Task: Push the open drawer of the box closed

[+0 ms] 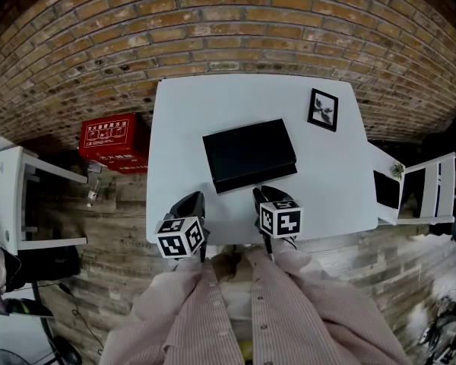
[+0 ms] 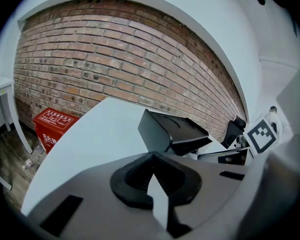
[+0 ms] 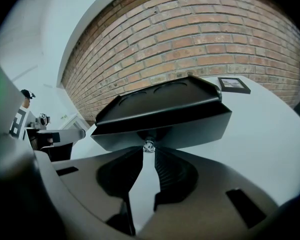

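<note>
— Drawer [image 1: 257, 178] first: where does it sit in the head view?

— On the near face of the black box [image 1: 247, 149], which stands about mid-table on the white table [image 1: 182, 112] and faces the person. I cannot tell how far out it stands. The left gripper [image 1: 191, 201] hangs over the near table edge, apart from the box. The right gripper [image 1: 264, 195] reaches the drawer front. A picture frame [image 1: 323, 109] lies near the far right corner, and a red box [image 1: 114, 139] sits on the floor to the left.

— And the left gripper view?

— Its jaws meet at the tips with nothing between them. The box stands ahead and to the right, clear of them, with bare table in between.

— The right gripper view?

— There the jaws are drawn in on the small clear knob [image 3: 149, 146] of the drawer, one tip on either side. The box top overhangs just above, and the picture frame lies beyond it on the right.
</note>
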Tool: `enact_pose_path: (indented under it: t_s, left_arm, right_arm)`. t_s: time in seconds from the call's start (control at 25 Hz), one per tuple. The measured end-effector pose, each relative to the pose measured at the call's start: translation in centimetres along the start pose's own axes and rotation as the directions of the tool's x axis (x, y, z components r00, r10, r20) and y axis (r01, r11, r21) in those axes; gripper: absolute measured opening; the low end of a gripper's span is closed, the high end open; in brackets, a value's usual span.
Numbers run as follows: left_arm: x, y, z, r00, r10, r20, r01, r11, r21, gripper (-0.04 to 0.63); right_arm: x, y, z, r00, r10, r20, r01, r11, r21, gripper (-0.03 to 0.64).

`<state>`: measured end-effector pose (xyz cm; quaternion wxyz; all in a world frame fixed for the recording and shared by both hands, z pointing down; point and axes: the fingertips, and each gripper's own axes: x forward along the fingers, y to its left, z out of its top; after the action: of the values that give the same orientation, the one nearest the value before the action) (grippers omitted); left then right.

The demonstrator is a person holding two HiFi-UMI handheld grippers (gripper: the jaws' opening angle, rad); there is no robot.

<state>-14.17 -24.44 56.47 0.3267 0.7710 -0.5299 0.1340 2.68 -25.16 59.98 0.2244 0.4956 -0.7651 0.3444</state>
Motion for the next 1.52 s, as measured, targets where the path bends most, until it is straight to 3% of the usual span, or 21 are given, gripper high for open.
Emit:
enact_pose_path:
  t_s: [1.52]
  left_arm:
    - [1.5, 1.4, 1.1, 1.0, 0.003, -0.009, -0.003, 1.0, 0.0, -0.005]
  right_arm:
    - [1.7, -0.3, 2.0, 1.0, -0.007, 0.012, 0.007, 1.0, 0.006, 0.078]
